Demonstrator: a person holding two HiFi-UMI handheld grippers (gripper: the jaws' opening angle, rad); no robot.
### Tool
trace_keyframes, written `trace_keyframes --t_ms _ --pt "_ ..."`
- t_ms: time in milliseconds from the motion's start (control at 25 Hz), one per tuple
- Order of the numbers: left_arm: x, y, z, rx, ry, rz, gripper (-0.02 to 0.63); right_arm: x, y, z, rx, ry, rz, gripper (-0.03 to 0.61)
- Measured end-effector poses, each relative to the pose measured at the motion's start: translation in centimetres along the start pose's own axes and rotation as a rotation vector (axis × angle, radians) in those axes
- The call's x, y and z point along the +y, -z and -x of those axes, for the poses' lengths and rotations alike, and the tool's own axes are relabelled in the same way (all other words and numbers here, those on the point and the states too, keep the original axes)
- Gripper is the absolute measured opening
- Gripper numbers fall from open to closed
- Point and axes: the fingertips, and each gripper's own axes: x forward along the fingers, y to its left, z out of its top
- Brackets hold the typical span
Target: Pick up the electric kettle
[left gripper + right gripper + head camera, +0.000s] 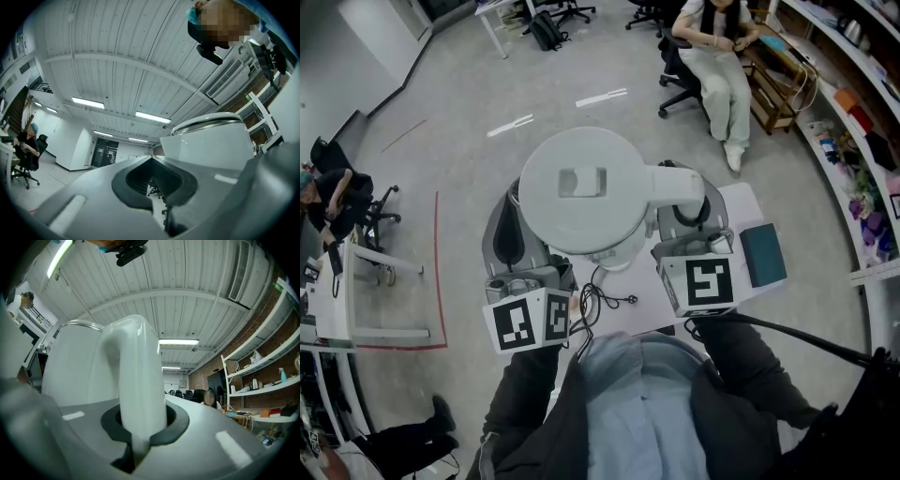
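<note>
The white electric kettle [581,187] fills the middle of the head view, lid up, its handle [675,187] pointing right. My right gripper [692,208] is shut on that handle; in the right gripper view the white handle [136,376] stands upright in the hollow between the dark pads [176,425], with the kettle body [75,366] to its left. My left gripper [511,234] lies beside the kettle's left side, apart from it. In the left gripper view its jaws [157,183] meet with nothing between them, and the kettle [211,145] rises just to their right.
A small white table [745,202] lies under the kettle, with a teal box [764,253] at its right and a black cord [600,302] near me. A person sits on a chair [712,56] at the back right. Shelves [853,112] line the right side.
</note>
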Motion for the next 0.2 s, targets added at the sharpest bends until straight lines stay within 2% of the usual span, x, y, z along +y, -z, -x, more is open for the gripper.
trace_keyframes --t_ms 200 --pt "-0.17 0.87 -0.28 -0.013 -0.001 -0.001 0.0 -0.38 0.73 -0.34 -0.016 -0.003 0.003 0.046"
